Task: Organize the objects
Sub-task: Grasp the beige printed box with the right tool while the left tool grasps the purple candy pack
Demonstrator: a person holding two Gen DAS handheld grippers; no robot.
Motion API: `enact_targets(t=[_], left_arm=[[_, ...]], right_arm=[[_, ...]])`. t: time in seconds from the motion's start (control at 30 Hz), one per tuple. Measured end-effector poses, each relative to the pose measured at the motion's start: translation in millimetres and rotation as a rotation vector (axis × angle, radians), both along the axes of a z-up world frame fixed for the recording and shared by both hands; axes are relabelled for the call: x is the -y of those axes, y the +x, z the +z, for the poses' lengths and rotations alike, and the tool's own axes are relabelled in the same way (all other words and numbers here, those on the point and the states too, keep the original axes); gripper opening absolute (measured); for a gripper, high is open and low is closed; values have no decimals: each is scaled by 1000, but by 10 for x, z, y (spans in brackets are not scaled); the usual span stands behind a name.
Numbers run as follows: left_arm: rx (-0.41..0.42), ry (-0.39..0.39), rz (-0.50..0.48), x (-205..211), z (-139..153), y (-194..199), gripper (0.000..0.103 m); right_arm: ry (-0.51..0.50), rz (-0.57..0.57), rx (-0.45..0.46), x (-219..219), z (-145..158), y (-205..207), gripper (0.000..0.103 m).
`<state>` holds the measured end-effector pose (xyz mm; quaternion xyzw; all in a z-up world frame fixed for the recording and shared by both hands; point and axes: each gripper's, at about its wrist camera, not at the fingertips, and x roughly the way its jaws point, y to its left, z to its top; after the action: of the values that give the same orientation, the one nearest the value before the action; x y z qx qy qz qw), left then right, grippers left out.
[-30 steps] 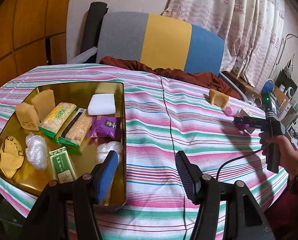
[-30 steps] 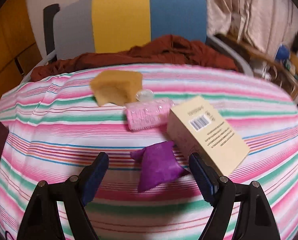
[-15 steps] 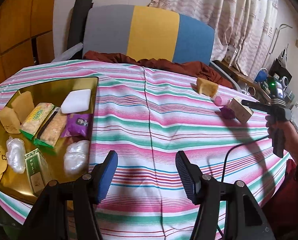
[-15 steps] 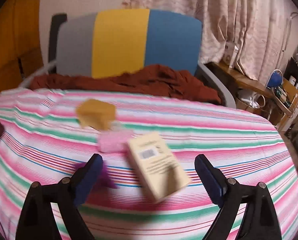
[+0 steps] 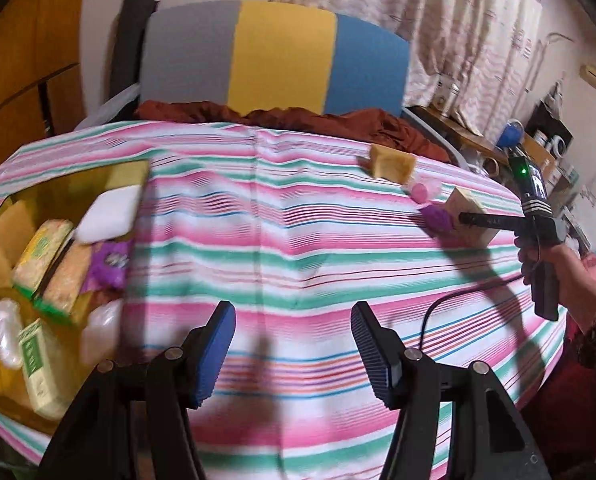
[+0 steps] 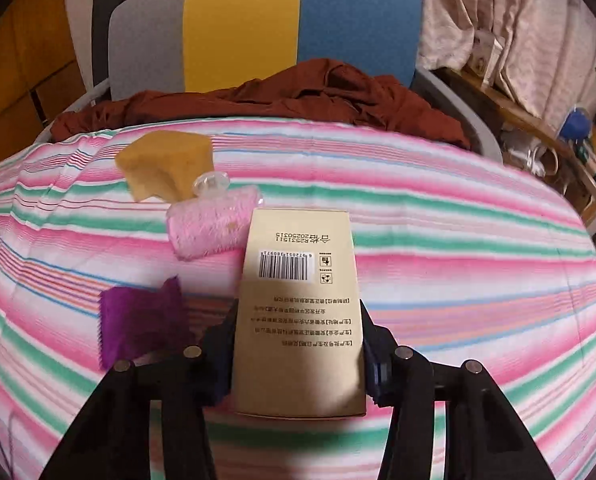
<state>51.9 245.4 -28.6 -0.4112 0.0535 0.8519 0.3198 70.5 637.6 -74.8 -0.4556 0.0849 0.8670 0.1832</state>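
My right gripper [image 6: 298,344] is shut on a tan cardboard box [image 6: 298,300] with a barcode, its fingers pressing both long sides. The box also shows in the left wrist view [image 5: 472,216], with the right gripper [image 5: 474,220] at it. Beside the box lie a purple packet [image 6: 142,320], a pink roll [image 6: 214,226], a small clear cap [image 6: 211,182] and a yellow sponge [image 6: 166,164]. My left gripper [image 5: 292,344] is open and empty over the striped tablecloth [image 5: 298,248]. A gold tray [image 5: 130,170] at the left holds several snacks and sponges.
A grey, yellow and blue chair [image 5: 274,56] with a brown cloth [image 5: 298,118] on it stands behind the table. A black cable [image 5: 438,312] runs across the cloth near the right hand. A cluttered shelf [image 6: 558,148] stands at the far right.
My right gripper moved from the purple packet to the tan box and shut on it. My left gripper swung right, away from the tray, still open.
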Motion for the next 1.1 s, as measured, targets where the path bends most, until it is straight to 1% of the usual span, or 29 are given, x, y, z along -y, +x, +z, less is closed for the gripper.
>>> enact_targets(t=[0.13, 0.23, 0.27, 0.3, 0.37, 0.4, 0.47, 0.53, 0.6, 0.7, 0.8, 0.9, 0.97, 1.0, 1.03, 1.07, 1.1], left_arm=[[-6, -8, -64, -313, 19, -61, 61], [-7, -8, -99, -623, 55, -208, 62], [-4, -7, -113, -769, 65, -281, 64], [4, -13, -126, -876, 63, -327, 66], [38, -29, -168, -1143, 27, -417, 74], [68, -37, -201, -1307, -15, -456, 75], [90, -67, -251, -1588, -66, -464, 76], [84, -82, -321, -1907, -107, -443, 77], [61, -99, -350, -2130, -141, -437, 79], [49, -139, -405, -2494, -265, -461, 79], [50, -182, -434, -2744, -396, -500, 79], [26, -216, -445, -2891, -495, -503, 79], [34, -204, -452, -2935, -535, -516, 76], [32, -192, -453, -2936, -547, -522, 72], [34, -179, -454, -2938, -560, -525, 61], [45, -171, -458, -2938, -583, -532, 55], [50, -172, -457, -2934, -604, -540, 55]], right_arm=[[-45, -39, 21, 76, 8, 212, 50], [-84, -115, 53, 107, 16, 407, 50], [-105, -135, 62, 118, 10, 467, 50], [-123, -155, 69, 136, 6, 528, 50], [-139, -178, 61, 160, 2, 606, 50], [-135, -180, 54, 179, -2, 631, 50], [-127, -179, 53, 197, 0, 639, 50], [-129, -179, 60, 189, 7, 627, 50], [-133, -174, 64, 179, -7, 628, 50], [-179, -186, 62, 101, -29, 626, 50], [-205, -190, 63, 64, -50, 642, 50], [-207, -185, 74, 67, -68, 621, 50], [-200, -180, 84, 75, -73, 603, 50], [-200, -180, 84, 71, -78, 606, 50], [-202, -181, 83, 68, -79, 604, 50], [-204, -181, 82, 65, -78, 602, 50], [-206, -182, 82, 62, -75, 602, 50]])
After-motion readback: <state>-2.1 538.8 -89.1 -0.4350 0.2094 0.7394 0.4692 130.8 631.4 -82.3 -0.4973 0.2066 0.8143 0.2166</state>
